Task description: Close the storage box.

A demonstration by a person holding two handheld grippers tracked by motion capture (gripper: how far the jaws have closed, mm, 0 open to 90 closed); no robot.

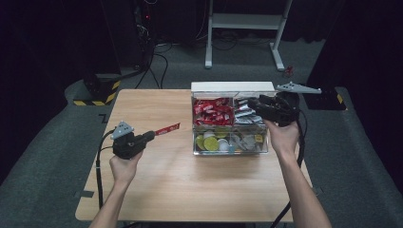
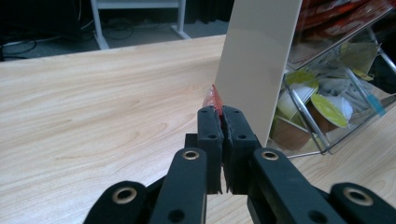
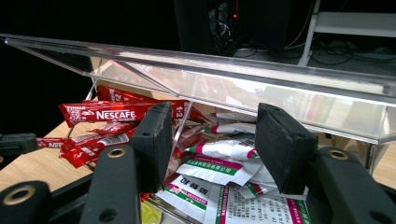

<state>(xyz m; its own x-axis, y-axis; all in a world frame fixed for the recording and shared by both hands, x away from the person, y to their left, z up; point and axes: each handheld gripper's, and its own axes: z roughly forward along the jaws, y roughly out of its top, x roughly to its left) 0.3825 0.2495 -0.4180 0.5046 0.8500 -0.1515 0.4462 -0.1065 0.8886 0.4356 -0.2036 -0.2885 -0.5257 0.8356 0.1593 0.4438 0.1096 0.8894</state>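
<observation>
My left gripper (image 1: 151, 135) hovers over the left part of the wooden table (image 1: 180, 185), shut on one end of a thin red sachet (image 1: 167, 128) that sticks out toward the box. In the left gripper view the jaws (image 2: 222, 112) pinch the red sachet (image 2: 215, 99) edge-on. A clear plastic box (image 1: 230, 149) stands at the table's back right with its lid (image 1: 233, 87) raised. My right gripper (image 1: 253, 104) reaches in over its back right compartment. Its jaws (image 3: 212, 135) stand apart above white sachets (image 3: 219, 168), pressing on nothing. Red Nescafe sachets (image 3: 116, 114) fill the compartment beside them.
The box's front compartments hold yellow-lidded capsules (image 1: 210, 142) and small packets (image 1: 247, 141). The clear lid (image 3: 233, 70) slants just above my right gripper's jaws. A pale panel of the box (image 2: 259, 60) rises close ahead of the left jaws. Bare wood lies in front.
</observation>
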